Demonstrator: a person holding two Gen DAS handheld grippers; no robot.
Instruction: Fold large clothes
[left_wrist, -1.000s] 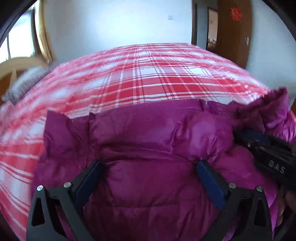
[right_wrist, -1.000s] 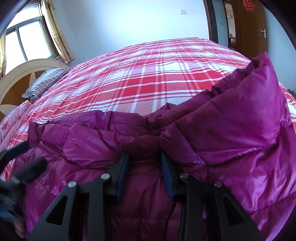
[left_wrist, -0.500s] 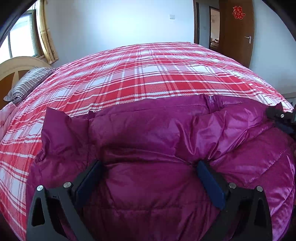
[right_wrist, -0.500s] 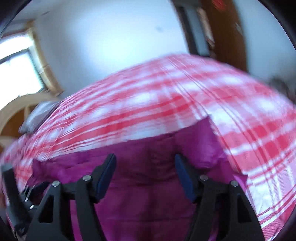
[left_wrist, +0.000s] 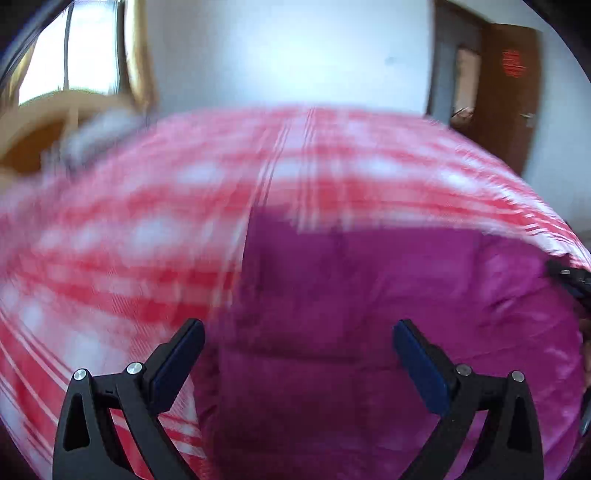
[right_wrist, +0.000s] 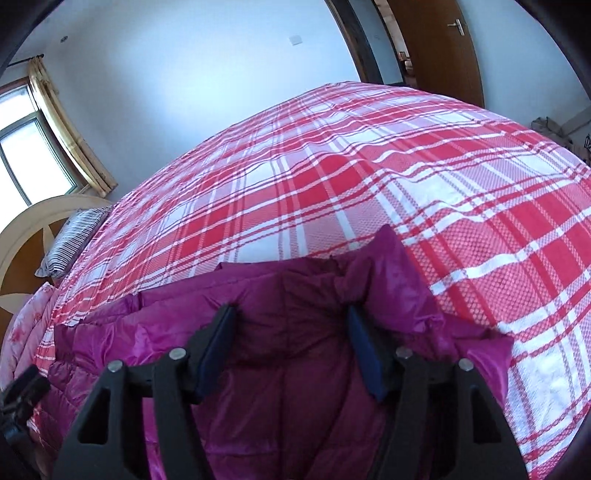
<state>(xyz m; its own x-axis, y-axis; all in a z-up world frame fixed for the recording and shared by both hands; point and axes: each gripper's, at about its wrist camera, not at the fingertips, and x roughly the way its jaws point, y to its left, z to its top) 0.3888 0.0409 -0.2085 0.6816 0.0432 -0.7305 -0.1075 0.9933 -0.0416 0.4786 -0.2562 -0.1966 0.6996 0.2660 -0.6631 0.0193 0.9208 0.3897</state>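
A magenta quilted down jacket (right_wrist: 295, 354) lies spread on a bed covered by a red-and-white plaid bedspread (right_wrist: 369, 177), filling the near part of both wrist views from about 4 o'clock round to 8 o'clock. In the right wrist view its far edge runs across the middle of the picture, with one glossy corner of fabric standing up toward 1 o'clock and a dark seam running down the centre.

The right gripper (right_wrist: 291, 343) hovers over the jacket with its blue-padded fingers (right_wrist: 218, 347) apart and its jaws opening; jacket fabric shows in the gap between them, but the pads do not press on it. The left gripper (left_wrist: 297, 354) also has its jaws spread wide, pads clear of any cloth. Beneath it lies the jacket's left edge, with plaid bedspread under the finger at 7 o'clock and magenta fabric under the finger at 5 o'clock. That view is strongly blurred.

Each gripper shows in the other's camera: the left gripper as a dark shape at 8 o'clock in the right view, the right gripper at 3 o'clock in the left view.

A striped pillow (right_wrist: 70, 240) lies at 9 o'clock beside a curved wooden headboard (right_wrist: 33, 218). A curtained window (right_wrist: 29, 147) sits at 10 o'clock, a brown wooden door (right_wrist: 436, 48) at 1 o'clock.
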